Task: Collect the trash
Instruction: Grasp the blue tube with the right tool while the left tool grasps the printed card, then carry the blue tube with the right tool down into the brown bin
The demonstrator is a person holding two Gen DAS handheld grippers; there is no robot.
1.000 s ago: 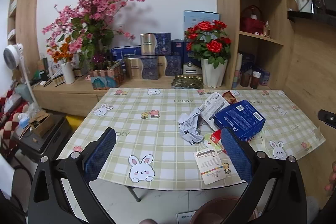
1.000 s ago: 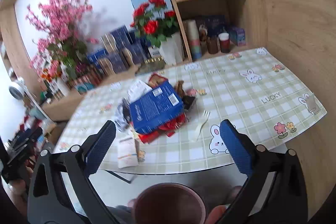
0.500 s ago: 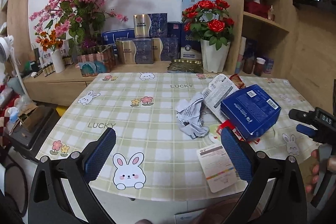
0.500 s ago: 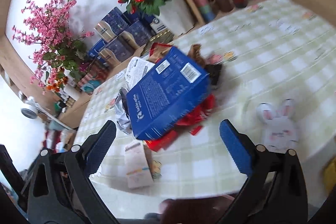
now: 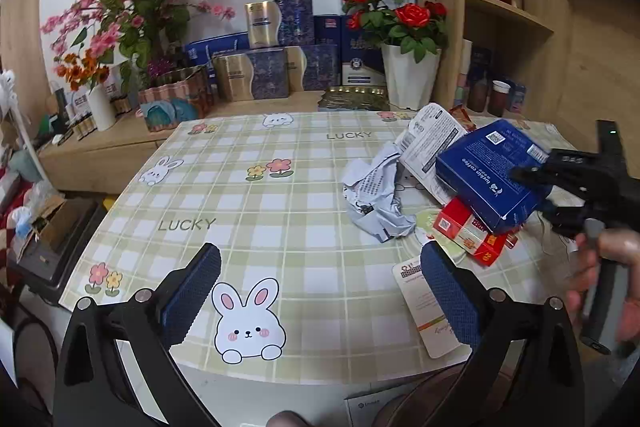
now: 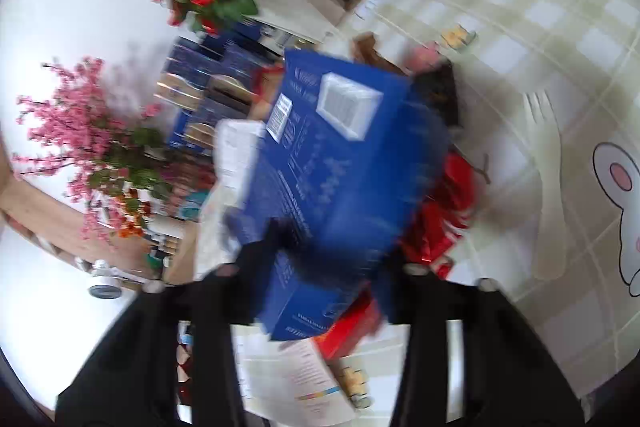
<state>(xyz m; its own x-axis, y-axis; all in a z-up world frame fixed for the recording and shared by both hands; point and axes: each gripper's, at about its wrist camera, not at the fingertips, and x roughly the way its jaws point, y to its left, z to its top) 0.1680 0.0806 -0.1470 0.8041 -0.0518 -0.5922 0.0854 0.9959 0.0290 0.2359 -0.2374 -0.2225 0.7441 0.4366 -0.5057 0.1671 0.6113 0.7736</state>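
Left gripper (image 5: pixel 320 291) just hangs over the table's (image 5: pixel 248 211) near edge, jaws wide open with nothing in them. Right gripper (image 6: pixel 328 267) is jammed up against the blue box (image 5: pixel 490 173) atop the trash pile by the right edge; too blurry, can't tell if its jaws have clamped it.

A white pot of red roses (image 5: pixel 407 75) stands behind the checked table (image 5: pixel 248 195) (bunny-printed), beside what look like gift boxes (image 5: pixel 276 51).
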